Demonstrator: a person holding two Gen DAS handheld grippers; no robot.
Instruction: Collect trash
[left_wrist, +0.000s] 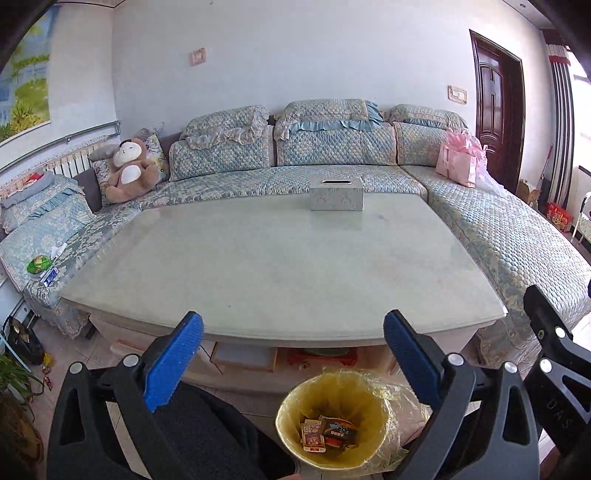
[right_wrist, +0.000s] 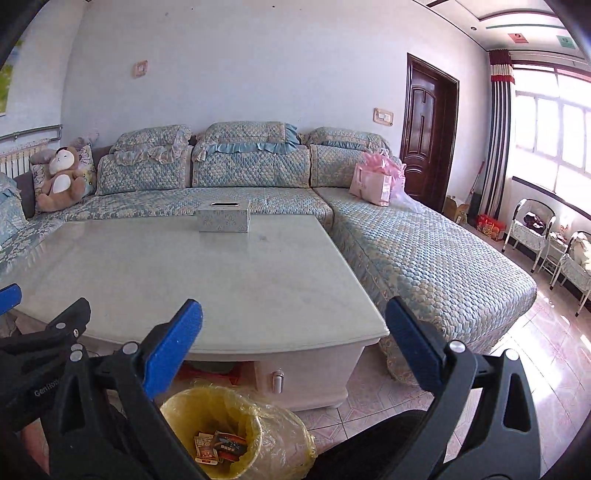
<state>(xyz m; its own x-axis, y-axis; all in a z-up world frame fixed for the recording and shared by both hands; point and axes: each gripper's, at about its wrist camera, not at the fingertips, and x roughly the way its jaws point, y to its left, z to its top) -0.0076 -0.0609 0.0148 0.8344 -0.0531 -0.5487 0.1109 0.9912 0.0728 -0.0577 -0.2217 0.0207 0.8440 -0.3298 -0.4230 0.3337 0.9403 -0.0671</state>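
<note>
A yellow-lined trash bin (left_wrist: 295, 406) stands on the floor in front of the coffee table (left_wrist: 280, 266); several snack wrappers (left_wrist: 328, 434) lie inside it. The bin also shows in the right wrist view (right_wrist: 243, 413) with the wrappers (right_wrist: 221, 445). My left gripper (left_wrist: 293, 343) is open and empty, above the bin. My right gripper (right_wrist: 293, 332) is open and empty, over the table's front edge (right_wrist: 258, 343). A green wrapper (left_wrist: 38, 264) and a blue-white packet (left_wrist: 50, 276) lie on the left sofa seat.
A tissue box (left_wrist: 336, 194) stands at the table's far side. A quilted sofa (left_wrist: 498, 229) wraps around the table, with a plush toy (left_wrist: 127, 171) and a pink bag (left_wrist: 458, 162). Folding chairs (right_wrist: 532, 229) stand by the window. A plant (left_wrist: 14, 387) is at left.
</note>
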